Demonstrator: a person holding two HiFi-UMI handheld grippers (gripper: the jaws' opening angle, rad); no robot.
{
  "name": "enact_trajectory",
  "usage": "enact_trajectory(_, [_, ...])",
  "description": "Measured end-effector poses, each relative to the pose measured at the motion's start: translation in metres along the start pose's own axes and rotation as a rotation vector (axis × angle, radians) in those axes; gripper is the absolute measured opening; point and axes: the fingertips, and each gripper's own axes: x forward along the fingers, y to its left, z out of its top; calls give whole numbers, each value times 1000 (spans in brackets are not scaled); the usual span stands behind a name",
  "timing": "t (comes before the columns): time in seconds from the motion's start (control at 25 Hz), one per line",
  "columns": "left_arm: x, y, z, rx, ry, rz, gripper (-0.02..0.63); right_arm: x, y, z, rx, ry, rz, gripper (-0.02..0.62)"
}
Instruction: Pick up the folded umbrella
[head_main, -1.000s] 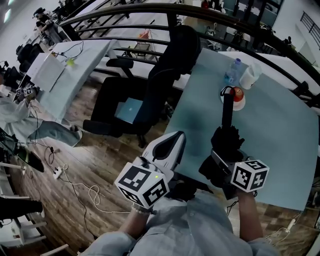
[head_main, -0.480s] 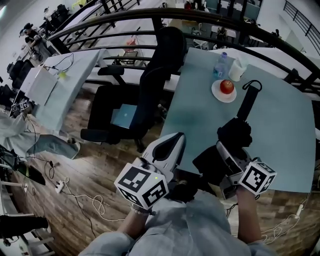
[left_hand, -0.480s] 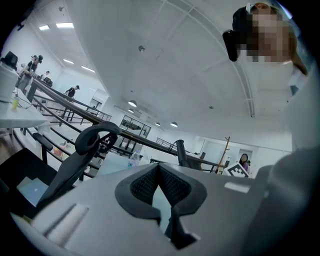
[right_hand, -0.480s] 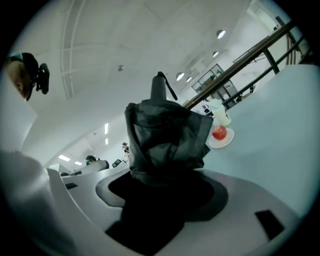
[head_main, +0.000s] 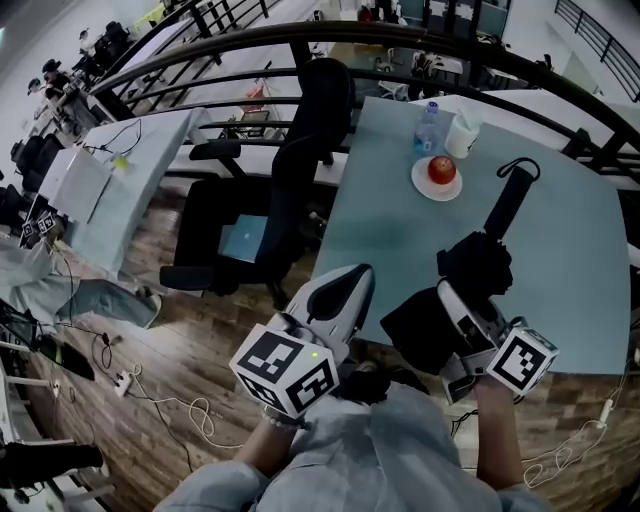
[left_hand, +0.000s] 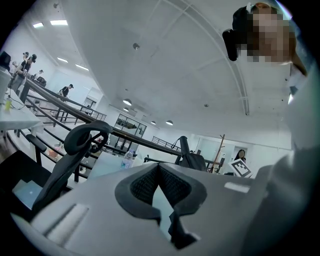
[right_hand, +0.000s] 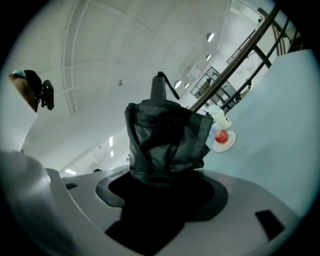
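The folded black umbrella (head_main: 484, 245) is in my right gripper (head_main: 458, 298), which is shut on its bundled fabric end. The umbrella slants up and away over the pale blue table (head_main: 570, 270), and its handle and strap (head_main: 517, 172) lie to the right of the apple. In the right gripper view the umbrella (right_hand: 167, 140) fills the space between the jaws of the right gripper (right_hand: 160, 182) and hides the pads. My left gripper (head_main: 352, 279) hangs off the table's near-left edge, shut and empty. Its pads meet in the left gripper view (left_hand: 159, 170).
A red apple (head_main: 441, 169) on a white plate (head_main: 421, 185), a water bottle (head_main: 427, 125) and a white cup (head_main: 462, 134) stand at the table's far side. A black office chair (head_main: 300, 170) stands at the table's left. Cables (head_main: 170, 390) lie on the wooden floor.
My right gripper has swung the umbrella to the right. Its handle was over the plate and now stands to the right of the apple. The left gripper has stayed put.
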Motion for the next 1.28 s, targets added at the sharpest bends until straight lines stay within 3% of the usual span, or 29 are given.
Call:
enact_trajectory(0.92, [18, -45, 6, 26, -55, 29, 5, -37, 13, 40, 4, -48, 121, 293])
enact_trajectory(1.28, [19, -47, 4, 31, -60, 41, 5, -43, 13, 46, 7, -78, 127, 293])
